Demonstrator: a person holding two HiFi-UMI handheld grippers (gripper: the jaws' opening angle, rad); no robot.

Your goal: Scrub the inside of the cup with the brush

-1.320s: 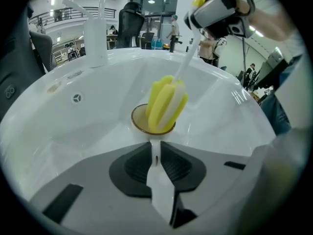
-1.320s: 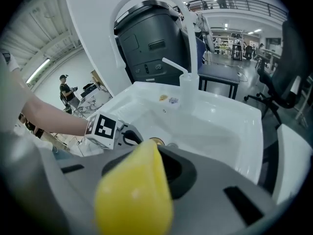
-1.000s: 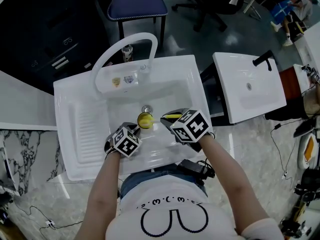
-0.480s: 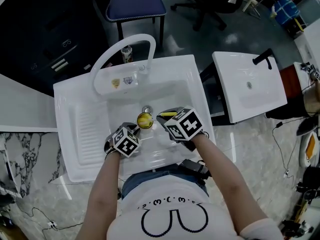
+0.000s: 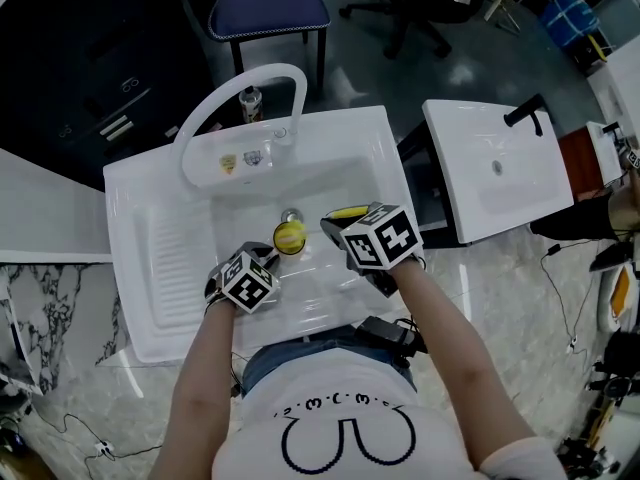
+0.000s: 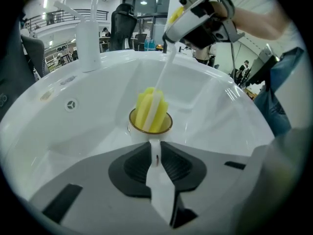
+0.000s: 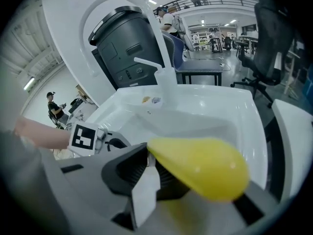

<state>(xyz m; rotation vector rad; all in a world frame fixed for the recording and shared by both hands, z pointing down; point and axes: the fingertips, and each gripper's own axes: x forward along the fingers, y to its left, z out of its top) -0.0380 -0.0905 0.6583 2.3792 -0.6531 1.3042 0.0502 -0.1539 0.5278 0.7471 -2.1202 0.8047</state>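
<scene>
left tongs (image 6: 155, 153) closed on the cup handle (image 6: 155, 147), thin white handle pinched between both dark pads; cup (image 6: 138, 134) sits just ahead of the left tips, mouth up, white body with a gold rim, inside the sink (image 5: 340, 158); cannot tell if its base touches the sink floor; yellow brush head (image 6: 150, 110) stands in the cup, top part poking above the rim; white shaft (image 6: 165, 72) runs from the head up and away to the right tongs, which hang above and beyond the cup in the left gripper view; right tongs (image 7: 155, 173) clamped on the yellow grip (image 7: 200, 166) of the brush, the fat grip filling the space between the jaws and sticking out to their right; in the head view right tongs are right of the left ones, both angled down into the sink, cup between their tips; drain (image 5: 291, 215) just beyond the cup, ahead of both tongs; faucet (image 5: 235, 98) arches over the far rim, further ahead of the left tongs; ribbed drainboard (image 5: 170, 253) left of the left tongs; second basin (image 5: 500, 178) well off to the right of the right tongs; blue chair (image 5: 268, 6) past the sink
</scene>
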